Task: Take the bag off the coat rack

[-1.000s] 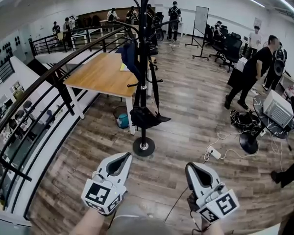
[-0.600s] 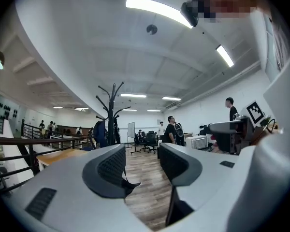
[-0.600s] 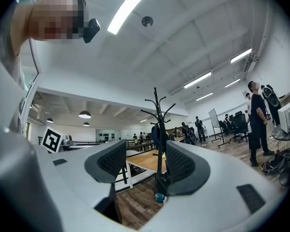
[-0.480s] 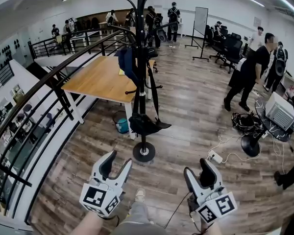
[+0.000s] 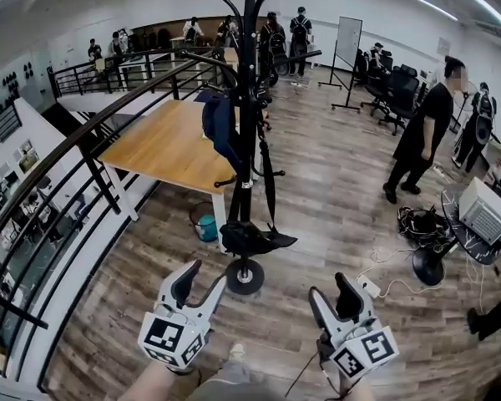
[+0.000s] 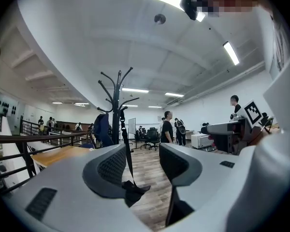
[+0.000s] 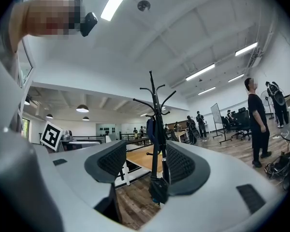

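A black coat rack (image 5: 247, 98) stands on the wooden floor ahead of me, its round base (image 5: 245, 276) just beyond the grippers. A black bag (image 5: 252, 239) hangs low on it by a long strap, and a dark blue garment (image 5: 220, 125) hangs higher up. My left gripper (image 5: 202, 279) is open and empty, short of the base and a little to its left. To the right of the base, the right gripper (image 5: 330, 289) is open and empty too. Between the left jaws I see the bag (image 6: 133, 190) and rack (image 6: 117, 110). The right gripper view shows the bag (image 7: 158, 190) too.
A wooden table (image 5: 171, 144) stands behind the rack, with a teal bin (image 5: 204, 224) under its near edge. A black railing (image 5: 92, 132) runs along the left. A person in black (image 5: 422, 136), a cable tangle (image 5: 417, 203) and a power strip (image 5: 369, 263) are at the right.
Both grippers were shut a second ago and now stand open. The rack sits slightly closer and lower in the head view; the person at right has straightened up.
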Action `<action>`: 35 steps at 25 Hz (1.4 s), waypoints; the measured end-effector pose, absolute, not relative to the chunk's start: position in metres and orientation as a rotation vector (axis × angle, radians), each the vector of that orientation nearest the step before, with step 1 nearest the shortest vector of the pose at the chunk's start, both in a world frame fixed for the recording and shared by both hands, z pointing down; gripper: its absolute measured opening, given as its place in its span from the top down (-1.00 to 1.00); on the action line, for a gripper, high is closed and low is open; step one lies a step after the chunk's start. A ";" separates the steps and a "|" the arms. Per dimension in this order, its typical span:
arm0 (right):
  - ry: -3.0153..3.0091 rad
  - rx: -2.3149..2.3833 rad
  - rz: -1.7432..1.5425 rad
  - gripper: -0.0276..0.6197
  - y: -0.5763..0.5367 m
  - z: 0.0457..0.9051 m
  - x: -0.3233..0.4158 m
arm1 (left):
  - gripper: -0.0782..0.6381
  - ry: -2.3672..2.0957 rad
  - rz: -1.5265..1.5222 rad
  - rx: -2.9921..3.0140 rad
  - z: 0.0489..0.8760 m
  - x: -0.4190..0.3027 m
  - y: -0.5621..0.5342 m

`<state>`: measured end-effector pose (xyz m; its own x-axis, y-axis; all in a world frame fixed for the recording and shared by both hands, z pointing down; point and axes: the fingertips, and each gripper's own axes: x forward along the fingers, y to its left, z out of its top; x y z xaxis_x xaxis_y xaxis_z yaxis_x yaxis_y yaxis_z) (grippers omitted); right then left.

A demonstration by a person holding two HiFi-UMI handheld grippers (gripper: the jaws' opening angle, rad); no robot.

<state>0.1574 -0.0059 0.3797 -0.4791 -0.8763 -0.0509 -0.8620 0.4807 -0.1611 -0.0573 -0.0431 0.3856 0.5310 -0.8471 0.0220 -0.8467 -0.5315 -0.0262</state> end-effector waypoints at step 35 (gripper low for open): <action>2.748 -1.430 -0.144 0.13 -0.315 0.386 0.108 | 0.15 1.508 -0.191 -2.734 0.399 -0.033 -0.319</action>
